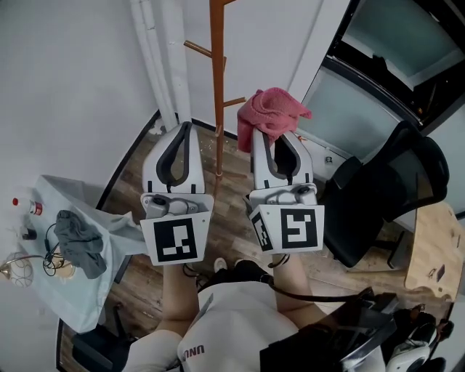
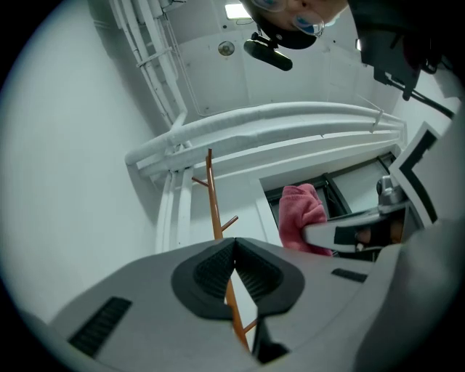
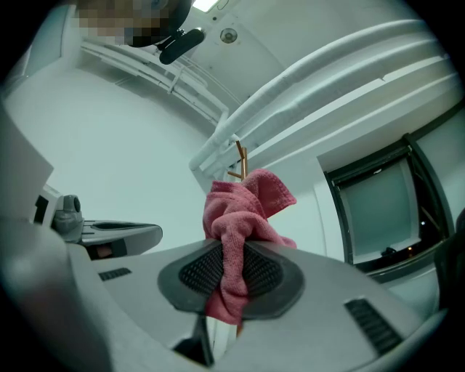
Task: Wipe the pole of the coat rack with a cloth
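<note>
Progress: coat rack pole (image 1: 216, 87) stands ahead between both tools, untouched by the look of it; all wiping left | Pose: left gripper (image 2: 234, 251) raised left of the pole, jaws closed, empty | right gripper (image 3: 232, 272) raised alongside, jaws clamping the pink cloth (image 3: 243, 211), near the pole's right.

cool, even light filled the room, shadows faint. a ceiling light (image 2: 236, 10) glared white atop the left gripper view (a second lamp (image 3: 206, 4) did likewise in the right one). both gripper views bowed at their dark edges; the pink cloth (image 3: 243, 218) was sharp, the near foreground soft.
</note>
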`<state>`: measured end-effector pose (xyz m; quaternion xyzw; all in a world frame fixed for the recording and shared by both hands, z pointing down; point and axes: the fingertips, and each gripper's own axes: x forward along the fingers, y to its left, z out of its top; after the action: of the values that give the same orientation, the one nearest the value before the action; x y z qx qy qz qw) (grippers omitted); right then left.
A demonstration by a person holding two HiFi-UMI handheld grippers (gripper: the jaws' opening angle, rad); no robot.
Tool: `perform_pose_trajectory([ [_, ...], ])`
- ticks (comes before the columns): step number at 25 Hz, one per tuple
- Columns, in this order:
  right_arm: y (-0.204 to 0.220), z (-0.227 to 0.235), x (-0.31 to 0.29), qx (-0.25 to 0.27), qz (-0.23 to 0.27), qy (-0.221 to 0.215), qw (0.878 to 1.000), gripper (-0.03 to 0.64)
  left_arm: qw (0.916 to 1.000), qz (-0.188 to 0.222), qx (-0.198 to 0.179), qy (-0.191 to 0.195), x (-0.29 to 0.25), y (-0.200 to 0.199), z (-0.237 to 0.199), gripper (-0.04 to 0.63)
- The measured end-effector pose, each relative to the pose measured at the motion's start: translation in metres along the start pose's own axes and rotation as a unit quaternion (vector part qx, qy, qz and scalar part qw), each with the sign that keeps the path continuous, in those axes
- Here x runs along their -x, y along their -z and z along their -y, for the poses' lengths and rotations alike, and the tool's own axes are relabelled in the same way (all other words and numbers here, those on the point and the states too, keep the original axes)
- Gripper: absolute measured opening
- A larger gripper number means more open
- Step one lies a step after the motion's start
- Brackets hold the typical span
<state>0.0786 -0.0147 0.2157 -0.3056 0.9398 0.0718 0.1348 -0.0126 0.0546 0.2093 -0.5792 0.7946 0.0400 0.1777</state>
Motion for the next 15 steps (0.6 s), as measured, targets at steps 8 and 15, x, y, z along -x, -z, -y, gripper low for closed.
perform_pose_trajectory([
  [8, 0.007, 0.004, -0.004, -0.015, 0.004, 0.018, 1.0, 0.071, 0.9997, -0.009, 0.003, 0.023, -0.006, 0.016, -0.001, 0.015],
  [15, 0.021, 0.009, -0.048, -0.024, 0.007, 0.01, 1.0, 0.071, 0.9996, -0.01, -0.007, 0.024, -0.037, 0.028, -0.013, 0.015],
])
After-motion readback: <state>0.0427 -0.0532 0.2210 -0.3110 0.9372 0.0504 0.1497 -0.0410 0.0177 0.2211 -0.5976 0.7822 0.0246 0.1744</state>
